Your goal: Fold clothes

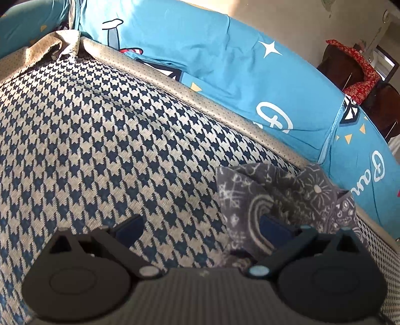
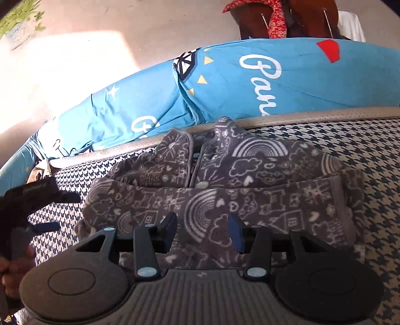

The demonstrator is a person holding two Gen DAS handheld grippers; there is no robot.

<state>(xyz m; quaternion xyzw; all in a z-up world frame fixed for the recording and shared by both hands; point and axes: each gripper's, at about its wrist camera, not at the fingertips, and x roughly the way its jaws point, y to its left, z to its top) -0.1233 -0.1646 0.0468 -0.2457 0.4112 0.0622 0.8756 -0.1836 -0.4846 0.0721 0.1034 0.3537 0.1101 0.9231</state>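
Note:
A grey fleece garment (image 2: 250, 190) printed with white doodles and rainbows lies bunched on a blue-and-beige houndstooth surface (image 2: 375, 155), its zip front facing up and one part folded across the front. My right gripper (image 2: 202, 222) hovers open over its near edge, nothing pinched between the fingers. In the left wrist view the garment (image 1: 287, 190) sits at the lower right. My left gripper (image 1: 201, 225) is spread wide open, its right finger (image 1: 271, 223) over the cloth's left edge and its left finger over bare houndstooth (image 1: 100, 125). The left gripper (image 2: 53, 212) also shows at the far left of the right wrist view.
A blue cartoon-print quilt (image 1: 225, 62) runs along the far side of the houndstooth surface, behind a beige perforated border (image 1: 200, 100). Beyond it stand a dark wooden chair (image 1: 342, 67) draped with red cloth (image 2: 275, 20), a sunlit floor (image 2: 75, 62) and a potted plant (image 2: 20, 22). A hand (image 2: 10, 270) holds the left gripper.

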